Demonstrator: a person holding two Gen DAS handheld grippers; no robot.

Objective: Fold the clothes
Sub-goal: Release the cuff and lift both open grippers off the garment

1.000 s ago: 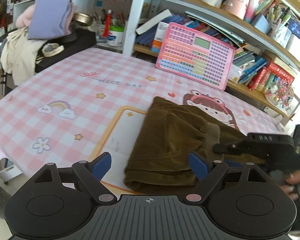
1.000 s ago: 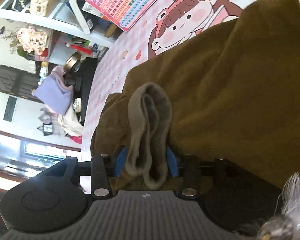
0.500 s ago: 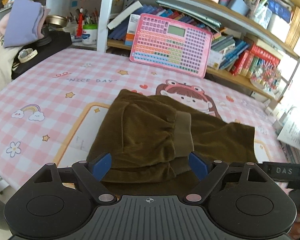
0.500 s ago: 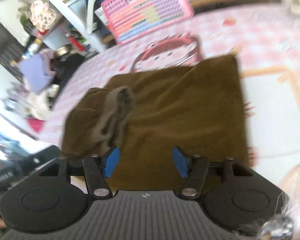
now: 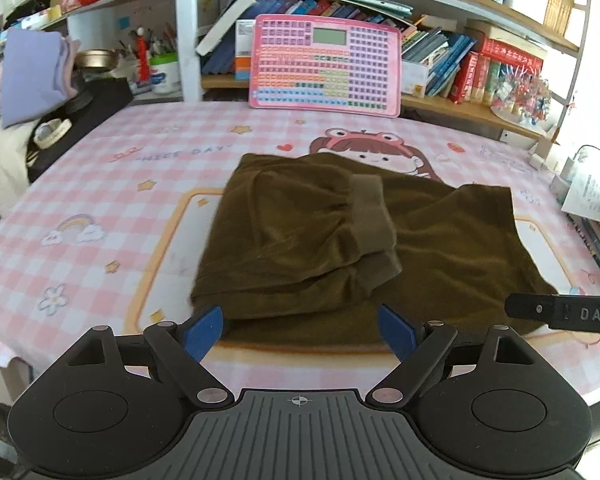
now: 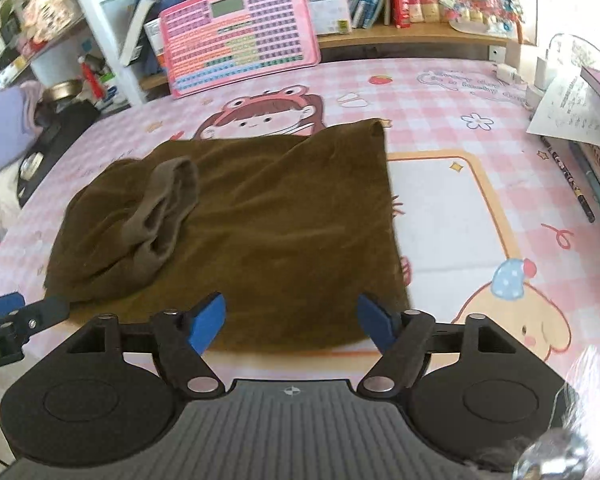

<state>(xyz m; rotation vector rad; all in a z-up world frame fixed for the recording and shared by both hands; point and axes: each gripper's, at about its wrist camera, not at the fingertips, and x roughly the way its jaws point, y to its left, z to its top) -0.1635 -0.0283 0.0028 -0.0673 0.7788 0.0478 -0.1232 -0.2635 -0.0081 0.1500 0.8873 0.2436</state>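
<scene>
Brown garment (image 5: pixel 380 240) lies part-folded at the bench (image 5: pixel 100 184) centre, its cuffs (image 5: pixel 374 216) laid across the body toward 9 o'clock to narrow it. Left claw (image 5: pixel 300 328) hangs spread and empty at the 6 o'clock hem. Right claw (image 6: pixel 292 318), jaws opening with nothing between them, hangs above the same hem, probably for the next fold.

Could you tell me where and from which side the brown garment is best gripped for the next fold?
Probably at the near corners of the brown garment, coming from the near table edge. The cuffed end already lies folded on top, and the near hem lies flat, just ahead of both open grippers, left gripper and right gripper.
</scene>
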